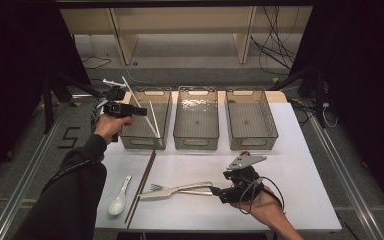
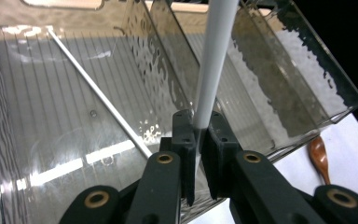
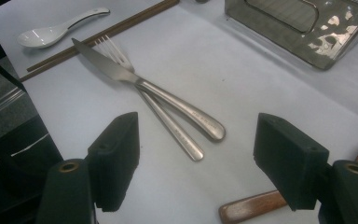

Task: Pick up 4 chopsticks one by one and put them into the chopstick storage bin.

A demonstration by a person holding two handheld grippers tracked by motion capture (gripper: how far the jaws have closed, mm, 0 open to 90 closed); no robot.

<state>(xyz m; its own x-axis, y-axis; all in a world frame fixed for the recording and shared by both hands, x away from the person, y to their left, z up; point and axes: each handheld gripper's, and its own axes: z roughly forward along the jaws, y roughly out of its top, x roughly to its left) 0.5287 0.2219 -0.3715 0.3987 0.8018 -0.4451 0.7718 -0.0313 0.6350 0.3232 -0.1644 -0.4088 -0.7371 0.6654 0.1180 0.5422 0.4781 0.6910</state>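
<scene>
My left gripper [image 1: 142, 111] [image 2: 198, 126] is shut on a white chopstick [image 2: 214, 56] [image 1: 129, 87], held slanted over the left clear bin [image 1: 145, 146] [image 2: 28, 116]. A second white chopstick [image 2: 98, 93] [image 1: 154, 120] lies slanted inside that bin. My right gripper [image 1: 215, 191] [image 3: 200, 156] is open low over the table, its jaws on either side of the handle ends of a steel knife [image 3: 116, 70] [image 1: 190, 186] and fork [image 3: 168, 123] [image 1: 155, 188], which lie crossed.
Two more clear bins, middle [image 1: 196, 145] and right [image 1: 252, 146], stand in a row. Brown chopsticks [image 1: 142, 185] [image 3: 98, 35] and a white ceramic spoon [image 1: 119, 197] [image 3: 51, 32] lie front left. A wooden spoon [image 3: 247, 207] [image 2: 319, 156] lies under the right gripper.
</scene>
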